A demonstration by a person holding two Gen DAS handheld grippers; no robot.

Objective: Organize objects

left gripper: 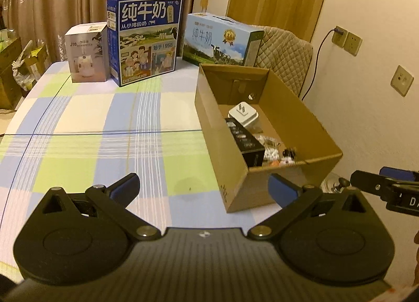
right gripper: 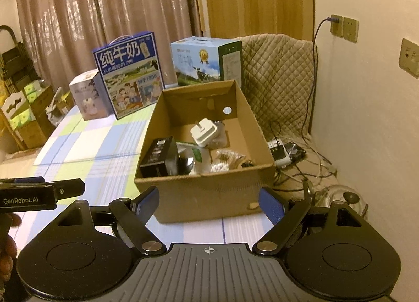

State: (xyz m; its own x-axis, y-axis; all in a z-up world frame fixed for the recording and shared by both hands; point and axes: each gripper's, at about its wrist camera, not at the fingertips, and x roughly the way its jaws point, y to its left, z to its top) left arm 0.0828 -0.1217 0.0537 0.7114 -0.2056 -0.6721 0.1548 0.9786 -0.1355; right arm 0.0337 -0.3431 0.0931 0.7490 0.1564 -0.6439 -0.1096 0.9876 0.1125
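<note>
Landmark: the open cardboard box (right gripper: pixel 207 150), standing on the checked tablecloth (left gripper: pixel 86 124) at the table's right edge, next to the wall.
Box contents: a white plug adapter (right gripper: pixel 203 132) towards the far wall of the box; a black carton (right gripper: pixel 157 156) against its left wall; small bagged fittings (right gripper: pixel 225 160) along its near wall. Everything loose that I can see already lies inside.
Behind the box: a pale blue milk case (left gripper: pixel 222 40) just beyond its far wall; a dark blue milk case (left gripper: pixel 145 40) and a small white appliance box (left gripper: pixel 87 53) further left of it, all upright.
Left gripper (left gripper: pixel 204 189): jaws spread fully wide, nothing between them; it points at bare cloth just left of the box's near corner.
Right gripper (right gripper: pixel 208 205): jaws well apart, though less wide than the left, and empty; it faces the box's near wall head on.
Key relation: the box lies straight ahead of the right gripper and ahead-right of the left one. Its long axis runs away from both, towards the cases.
Nearer hand: the right, by my reading; it is lined up with the box, while the left sits off its corner.
Judgement: no loose item shows on the cloth, so sorting looks close to done.
</note>
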